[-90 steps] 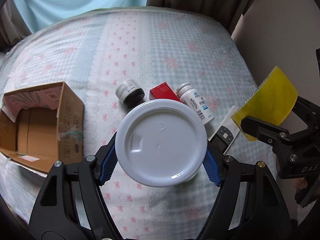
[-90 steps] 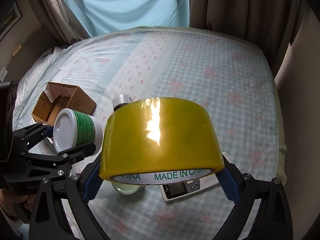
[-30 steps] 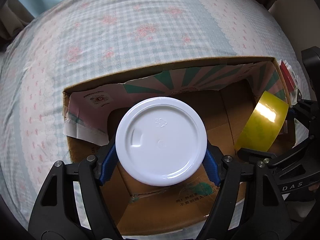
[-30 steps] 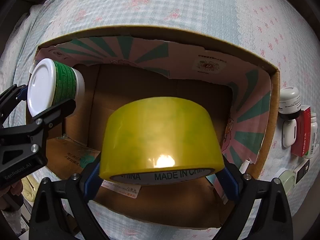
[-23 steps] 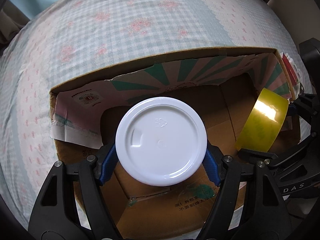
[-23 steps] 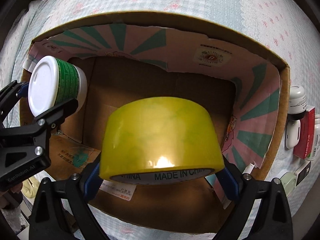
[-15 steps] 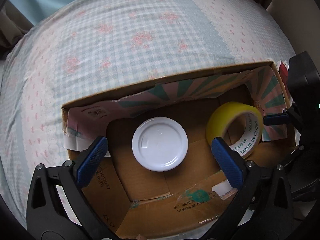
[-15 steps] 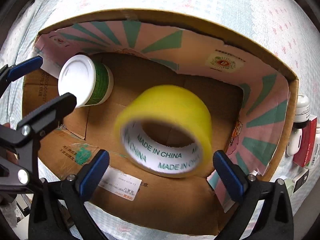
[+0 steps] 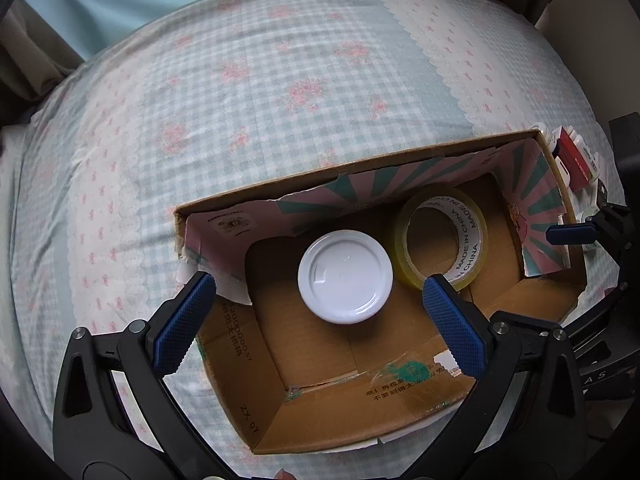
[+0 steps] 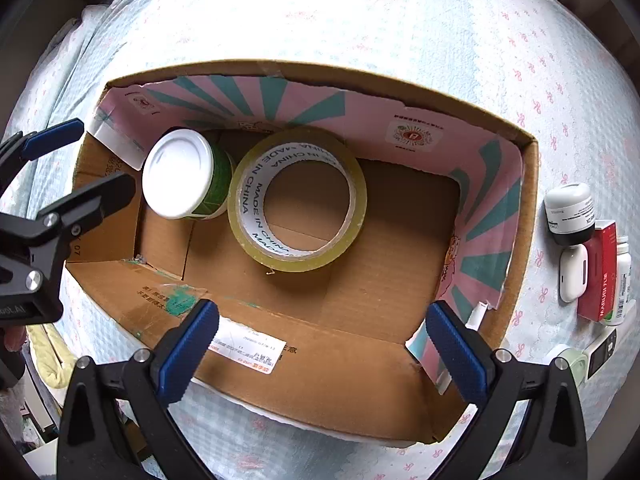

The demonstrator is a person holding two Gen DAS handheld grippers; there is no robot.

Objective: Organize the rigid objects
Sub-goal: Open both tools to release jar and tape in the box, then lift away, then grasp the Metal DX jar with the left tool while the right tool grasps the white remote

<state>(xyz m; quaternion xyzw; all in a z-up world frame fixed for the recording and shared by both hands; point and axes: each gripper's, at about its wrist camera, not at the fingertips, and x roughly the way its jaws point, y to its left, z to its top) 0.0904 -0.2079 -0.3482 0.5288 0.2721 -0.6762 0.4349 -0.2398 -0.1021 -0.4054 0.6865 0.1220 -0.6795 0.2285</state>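
An open cardboard box lies on the bed. Inside it stands a green jar with a white lid. A yellow tape roll lies flat next to the jar, touching it. My left gripper is open and empty above the box's near side. My right gripper is open and empty above the box's near edge. Each gripper shows at the edge of the other's view.
To the right of the box lie a white and black bottle, a white case, a red box, a white pill bottle and a remote. The checked bedspread stretches beyond.
Both grippers carried the jar and the tape over the box, then opened and let them go. Both objects now rest on the box floor and the grippers have drawn back.
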